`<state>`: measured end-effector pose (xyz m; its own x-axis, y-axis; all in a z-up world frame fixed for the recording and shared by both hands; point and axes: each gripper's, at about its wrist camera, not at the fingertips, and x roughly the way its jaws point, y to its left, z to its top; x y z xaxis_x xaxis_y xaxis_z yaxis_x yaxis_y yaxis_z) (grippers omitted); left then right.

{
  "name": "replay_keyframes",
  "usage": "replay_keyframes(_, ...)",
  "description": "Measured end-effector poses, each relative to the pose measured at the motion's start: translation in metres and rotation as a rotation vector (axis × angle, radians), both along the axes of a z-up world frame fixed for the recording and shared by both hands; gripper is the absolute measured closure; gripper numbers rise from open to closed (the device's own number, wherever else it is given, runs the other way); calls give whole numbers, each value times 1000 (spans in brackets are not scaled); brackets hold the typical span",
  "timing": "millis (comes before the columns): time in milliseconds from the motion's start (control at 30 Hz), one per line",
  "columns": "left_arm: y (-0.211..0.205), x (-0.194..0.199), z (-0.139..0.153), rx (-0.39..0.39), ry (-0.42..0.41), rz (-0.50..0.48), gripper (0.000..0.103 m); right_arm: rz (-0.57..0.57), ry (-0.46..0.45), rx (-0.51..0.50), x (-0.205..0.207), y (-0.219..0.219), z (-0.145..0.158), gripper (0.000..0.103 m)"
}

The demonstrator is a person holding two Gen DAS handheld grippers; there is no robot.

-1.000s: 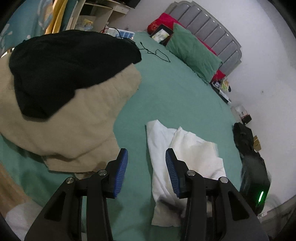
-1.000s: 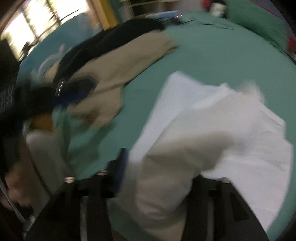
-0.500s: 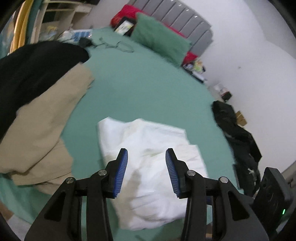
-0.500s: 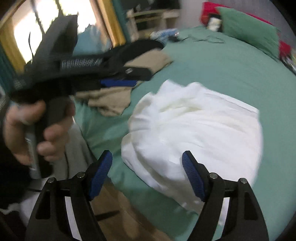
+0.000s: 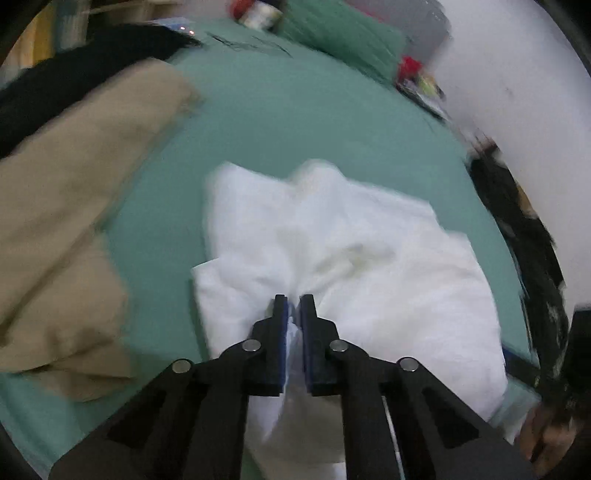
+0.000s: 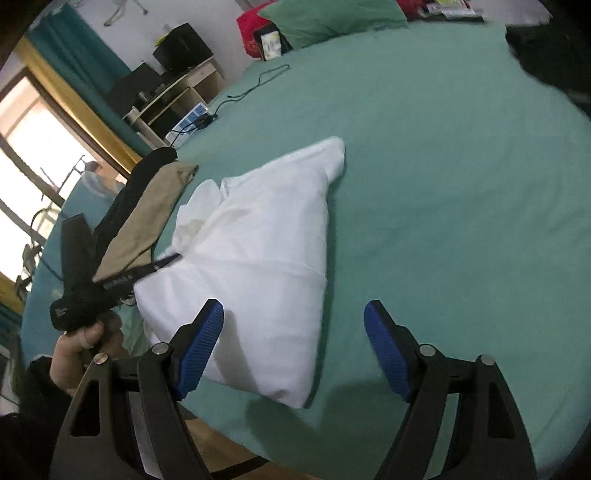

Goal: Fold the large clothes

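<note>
A white garment [image 5: 351,258] lies partly folded and bunched on the green bed sheet [image 5: 295,122]. My left gripper [image 5: 293,306] is shut on a pinch of its near edge, and white cloth shows between the blue pads. In the right wrist view the white garment [image 6: 266,236] forms a rough triangle, with the left gripper [image 6: 171,257] at its left edge, held by a hand [image 6: 85,343]. My right gripper [image 6: 293,308] hovers open over the garment's near corner, one pad above the cloth and the other above bare sheet. Nothing is held in it.
A beige garment [image 5: 74,184] under a black one [image 5: 74,74] lies left of the white one. Dark clothes [image 5: 524,236] hang off the bed's right side. A green pillow [image 6: 332,14] and a cable [image 6: 258,81] are at the far end. The bed edge [image 6: 258,446] is near.
The left jaws closed from open onto the white garment's edge as the gripper came down and nearer. The right gripper swung right and rolled, and now looks along the garment's near side.
</note>
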<state>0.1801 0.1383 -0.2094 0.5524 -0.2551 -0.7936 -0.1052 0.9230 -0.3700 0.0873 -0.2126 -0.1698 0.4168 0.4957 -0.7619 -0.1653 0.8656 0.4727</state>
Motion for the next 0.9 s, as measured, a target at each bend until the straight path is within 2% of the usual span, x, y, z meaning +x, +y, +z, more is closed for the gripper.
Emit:
replay_keyframes(100, 21, -21, 18, 18, -102, 140, 96, -6, 30, 44, 5, 1, -13, 24)
replay_keyframes(167, 25, -30, 20, 27, -115, 172, 97, -5, 38, 66, 4, -4, -18, 24)
replay_keyframes(333, 18, -30, 2, 53, -3, 194, 96, -2, 14, 32, -3, 8, -24, 25)
replay_keyframes(367, 17, -29, -3, 30, 21, 186, 90, 8, 7, 25, -3, 12, -24, 27)
replay_keyframes(400, 17, -29, -9, 7, 42, 172, 84, 26, 4, 27, -4, 16, -23, 41)
replay_keyframes(433, 18, -29, -11, -10, 55, 161, 71, 48, 8, 34, -5, 20, -24, 46)
replay_keyframes(467, 15, -29, -13, -21, 58, 143, 68, 52, 10, 26, -7, 23, -25, 48)
replay_keyframes(533, 7, -29, -11, 12, 55, 117, 68, 67, 9, 35, -6, 24, -28, 68)
replay_keyframes(600, -1, -31, -10, 11, 60, 80, 68, 60, 22, 71, -4, 19, -30, 77)
replay_keyframes(633, -2, -31, -10, 6, 59, 67, 69, 56, 18, 74, -4, 15, -28, 79)
replay_keyframes(700, -11, -36, -8, -6, 55, 18, 84, 56, -12, 25, -5, 12, -18, 81)
replay_keyframes(767, -19, -38, -5, -6, 56, -10, 93, 62, -31, -15, -7, 7, -8, 81)
replay_keyframes(900, -35, -48, 5, -4, 43, -38, 94, 56, -47, -86, -15, -3, 6, 81)
